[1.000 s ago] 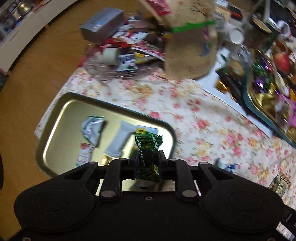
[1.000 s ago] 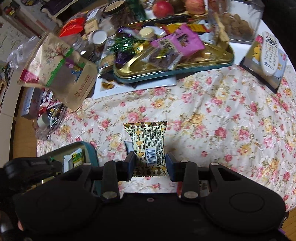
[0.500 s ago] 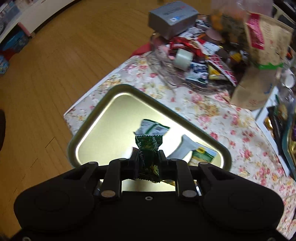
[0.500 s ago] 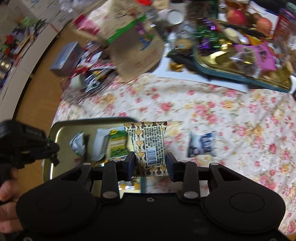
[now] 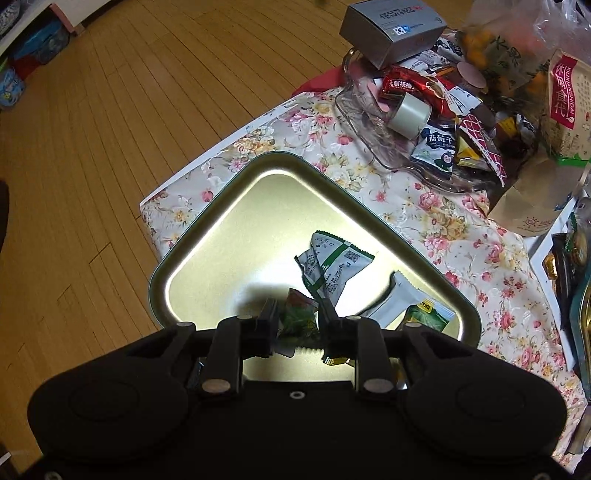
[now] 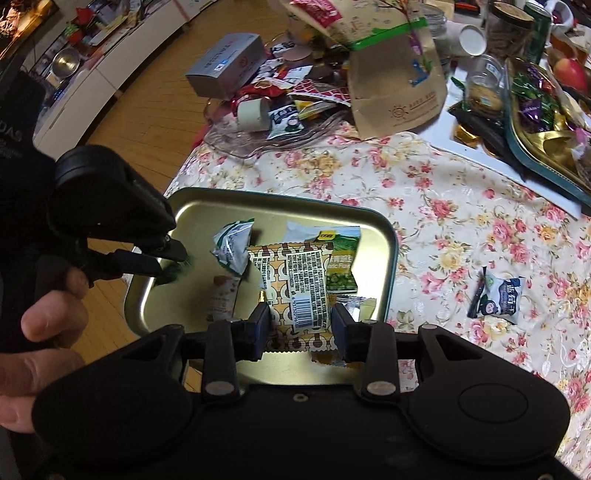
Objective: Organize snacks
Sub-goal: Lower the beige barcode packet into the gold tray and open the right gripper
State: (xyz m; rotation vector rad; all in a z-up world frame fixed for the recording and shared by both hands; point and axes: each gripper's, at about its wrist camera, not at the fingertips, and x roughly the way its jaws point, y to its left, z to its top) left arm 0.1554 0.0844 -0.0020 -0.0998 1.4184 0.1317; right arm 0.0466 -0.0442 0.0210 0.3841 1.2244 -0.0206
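A gold metal tray (image 5: 207,221) (image 6: 280,194) sits at the corner of the flowered tablecloth and holds several snack packets, among them a green-and-white one (image 5: 332,266) (image 6: 232,247) and a green pea packet (image 6: 341,269). My left gripper (image 5: 299,310) (image 6: 173,262) points down over the tray. Its jaws are opening, and a small green candy (image 5: 297,317) (image 6: 177,271) is blurred and loose between them. My right gripper (image 6: 301,317) hovers over the tray's near side with a brown-and-cream patterned packet (image 6: 295,280) upright between its fingers, jaws starting to open.
A blueberry packet (image 6: 502,295) lies alone on the cloth right of the tray. Behind are a glass dish (image 5: 369,122) piled with wrappers, a grey box (image 5: 391,29), a kraft bag (image 6: 395,85) and a second full tray (image 6: 535,147). A hand (image 6: 37,332) holds the left tool.
Both grippers have swept across to the gold tray. The left jaws have widened and the green candy has slipped loose. The patterned packet now hangs over the tray instead of the cloth.
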